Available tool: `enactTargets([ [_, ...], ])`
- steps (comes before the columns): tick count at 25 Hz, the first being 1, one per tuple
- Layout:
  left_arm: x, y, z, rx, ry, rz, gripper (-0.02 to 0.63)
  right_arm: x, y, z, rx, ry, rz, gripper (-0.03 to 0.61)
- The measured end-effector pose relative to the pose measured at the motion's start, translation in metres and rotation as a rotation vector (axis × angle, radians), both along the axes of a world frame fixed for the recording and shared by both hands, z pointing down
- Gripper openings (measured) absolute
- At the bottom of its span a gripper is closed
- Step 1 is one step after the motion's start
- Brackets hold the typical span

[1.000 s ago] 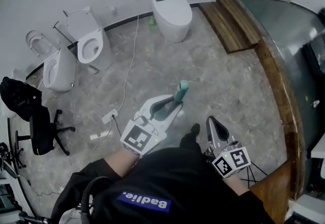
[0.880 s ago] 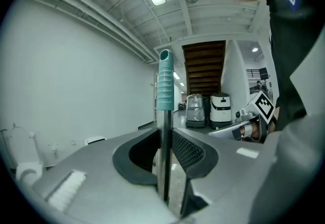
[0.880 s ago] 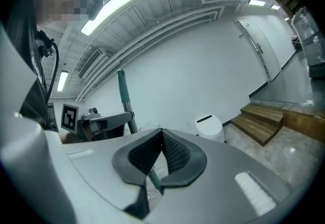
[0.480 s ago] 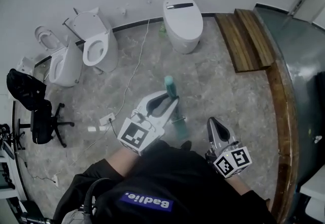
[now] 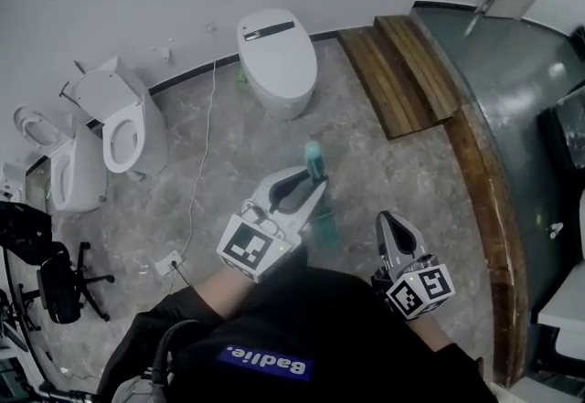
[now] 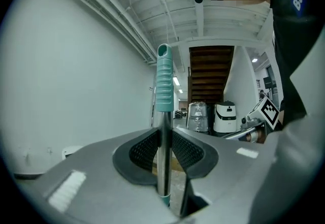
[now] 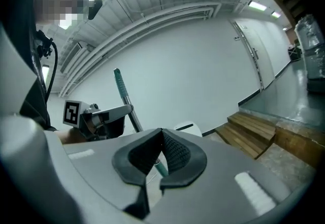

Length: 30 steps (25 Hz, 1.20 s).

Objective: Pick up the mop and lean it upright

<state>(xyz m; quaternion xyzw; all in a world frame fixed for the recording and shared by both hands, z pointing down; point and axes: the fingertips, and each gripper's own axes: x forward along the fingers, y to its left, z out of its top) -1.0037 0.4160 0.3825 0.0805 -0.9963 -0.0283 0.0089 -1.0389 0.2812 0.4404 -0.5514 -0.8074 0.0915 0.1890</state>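
Observation:
The mop's metal pole with a teal ribbed grip (image 5: 313, 157) stands nearly upright in front of me. My left gripper (image 5: 309, 189) is shut on the pole just below that grip. In the left gripper view the pole (image 6: 163, 157) runs straight up between the two black pads, and the teal grip (image 6: 163, 78) rises above them. The pole's lower part (image 5: 323, 228) is a blur toward the floor; the mop head is hidden. My right gripper (image 5: 388, 224) hangs to the right, shut and holding nothing (image 7: 161, 139). From it I see the mop handle (image 7: 121, 88) and the left gripper (image 7: 104, 114).
A white toilet (image 5: 276, 63) stands against the back wall, with two more toilets (image 5: 123, 122) to the left. Wooden steps (image 5: 398, 72) lie at the back right beside a dark raised floor (image 5: 512, 90). A cable and power strip (image 5: 169, 262) cross the floor; an office chair (image 5: 50, 287) stands at left.
The head view has swung, so the toilets now sit further left. The left gripper keeps its hold on the mop pole and the right gripper stays shut beside it.

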Motion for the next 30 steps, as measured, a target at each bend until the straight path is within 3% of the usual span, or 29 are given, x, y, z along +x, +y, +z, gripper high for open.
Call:
enactTargets([
  [4, -0.058, 0.023, 0.006, 0.003, 0.017, 0.115, 0.106, -0.056, 0.037, -0.019, 0.002, -0.021, 0.104, 0.005],
  [8, -0.102, 0.050, 0.005, -0.007, 0.021, 0.214, 0.106, -0.081, 0.079, -0.030, 0.024, -0.082, 0.110, 0.005],
  [15, -0.171, 0.081, 0.012, -0.021, 0.041, 0.240, 0.106, -0.147, 0.096, -0.023, 0.021, -0.046, 0.189, 0.005],
  [20, -0.225, 0.105, 0.017, -0.044, 0.060, 0.186, 0.106, -0.202, 0.122, -0.011, -0.008, -0.027, 0.135, 0.005],
  [24, -0.275, 0.125, 0.016, -0.052, 0.079, 0.115, 0.106, -0.270, 0.141, -0.010, -0.046, -0.019, 0.073, 0.005],
  [30, -0.350, 0.167, 0.014, -0.032, 0.114, -0.087, 0.106, -0.370, 0.161, -0.023, -0.059, -0.022, -0.052, 0.005],
])
